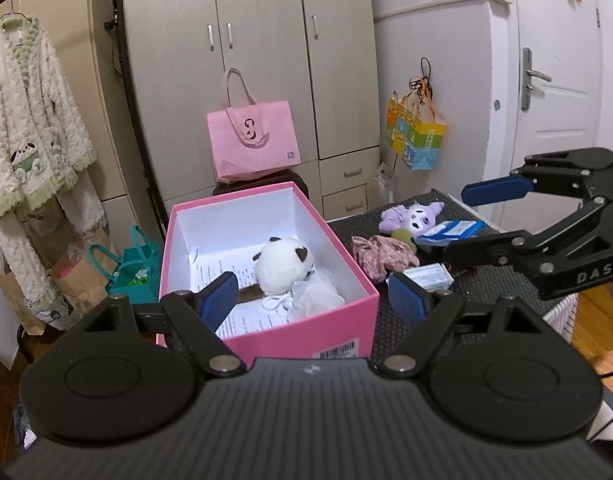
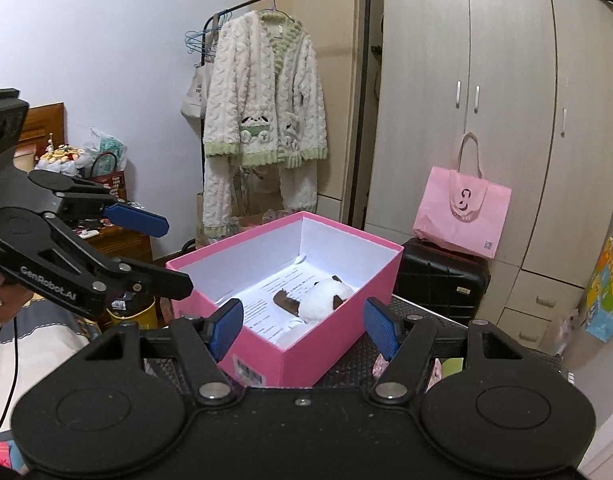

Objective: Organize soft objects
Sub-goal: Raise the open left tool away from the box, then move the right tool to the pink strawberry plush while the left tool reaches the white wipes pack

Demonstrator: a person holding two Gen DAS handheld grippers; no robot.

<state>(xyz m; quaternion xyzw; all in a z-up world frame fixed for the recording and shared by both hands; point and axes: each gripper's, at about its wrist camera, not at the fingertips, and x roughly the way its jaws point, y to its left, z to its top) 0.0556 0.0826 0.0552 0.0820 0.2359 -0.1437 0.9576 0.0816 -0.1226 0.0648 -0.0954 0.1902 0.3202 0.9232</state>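
Both grippers, left (image 1: 312, 298) and right (image 2: 304, 326): fingers spread, empty. Beyond, pink box (image 1: 338, 268) on desk (image 1: 486, 284) holding white plush (image 1: 282, 266) atop printed paper (image 1: 246, 316).

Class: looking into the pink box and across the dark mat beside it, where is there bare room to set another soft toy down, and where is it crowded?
Inside the pink cardboard box, the printed paper floor left of the white plush toy with brown ears is free. On the dark textured mat, the purple plush doll, floral cloth and blue-white packets crowd the far side; the near strip is bare.
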